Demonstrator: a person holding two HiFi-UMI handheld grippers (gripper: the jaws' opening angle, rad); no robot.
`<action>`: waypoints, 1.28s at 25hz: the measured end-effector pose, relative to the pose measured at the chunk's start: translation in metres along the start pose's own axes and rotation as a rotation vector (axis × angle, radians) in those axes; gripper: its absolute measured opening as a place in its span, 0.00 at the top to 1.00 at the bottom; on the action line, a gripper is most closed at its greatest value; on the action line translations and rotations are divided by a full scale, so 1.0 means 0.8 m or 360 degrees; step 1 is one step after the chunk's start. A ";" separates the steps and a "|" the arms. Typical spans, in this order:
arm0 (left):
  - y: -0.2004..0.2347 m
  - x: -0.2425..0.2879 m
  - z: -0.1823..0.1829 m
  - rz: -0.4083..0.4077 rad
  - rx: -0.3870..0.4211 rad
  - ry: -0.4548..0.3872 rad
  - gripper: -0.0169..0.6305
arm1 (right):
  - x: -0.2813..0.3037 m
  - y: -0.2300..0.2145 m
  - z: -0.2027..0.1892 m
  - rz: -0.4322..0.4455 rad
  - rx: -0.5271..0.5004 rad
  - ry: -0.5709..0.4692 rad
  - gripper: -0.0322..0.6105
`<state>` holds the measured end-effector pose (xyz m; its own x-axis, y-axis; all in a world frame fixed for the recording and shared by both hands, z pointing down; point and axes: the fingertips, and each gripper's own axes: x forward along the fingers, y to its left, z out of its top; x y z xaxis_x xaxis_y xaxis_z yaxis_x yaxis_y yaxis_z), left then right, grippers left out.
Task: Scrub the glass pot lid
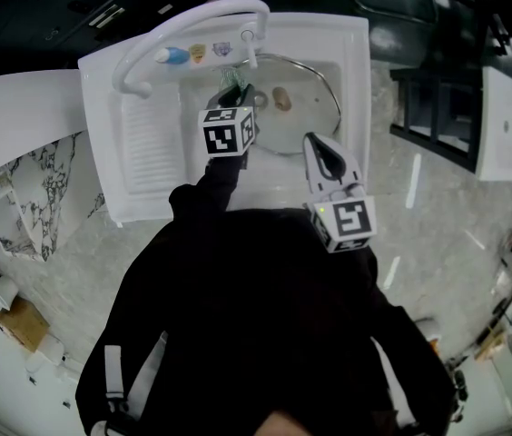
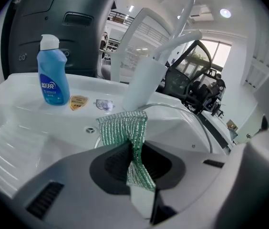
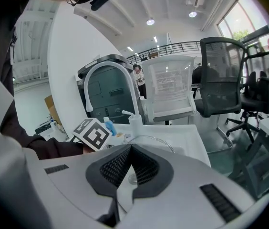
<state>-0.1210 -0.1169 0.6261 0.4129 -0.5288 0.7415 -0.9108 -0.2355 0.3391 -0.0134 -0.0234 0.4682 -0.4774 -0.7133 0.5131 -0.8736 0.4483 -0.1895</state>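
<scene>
As scrubbing seems barely begun, all left | left tool (image 2: 135, 149): pinching green mesh scrub cloth (image 2: 120, 128) | right tool (image 3: 130, 149): apparently clamping near rim of round clear glass pot lid (image 1: 279, 127) in white sink (image 1: 354, 53)

Marble floor (image 1: 438, 262), black office chairs (image 3: 220, 75)

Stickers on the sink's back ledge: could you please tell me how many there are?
2: a gold sticker just right of the blue bottle, and a pale sticker right of that one, both flat on the ledge. Others may be hidden.

Black sleeves (image 1: 215, 187), grey tongs (image 1: 314, 148), black-and-white marker cubes (image 1: 228, 133).
</scene>
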 end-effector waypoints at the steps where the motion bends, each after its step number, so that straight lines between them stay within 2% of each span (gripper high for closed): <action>1: -0.001 0.000 0.001 -0.0004 -0.0001 0.0002 0.88 | 0.000 -0.001 0.000 -0.0002 0.0001 0.0001 0.95; 12: -0.015 0.004 0.009 -0.0062 -0.0019 0.0008 0.88 | -0.002 -0.001 -0.001 0.0002 0.0011 -0.0007 0.95; 32: -0.050 0.006 0.029 -0.0114 0.0076 -0.0025 0.88 | -0.015 -0.008 -0.002 -0.0031 0.0015 -0.0026 0.95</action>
<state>-0.0827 -0.1294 0.6026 0.4774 -0.5218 0.7069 -0.8781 -0.3115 0.3631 -0.0020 -0.0168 0.4646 -0.4616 -0.7307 0.5030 -0.8836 0.4290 -0.1876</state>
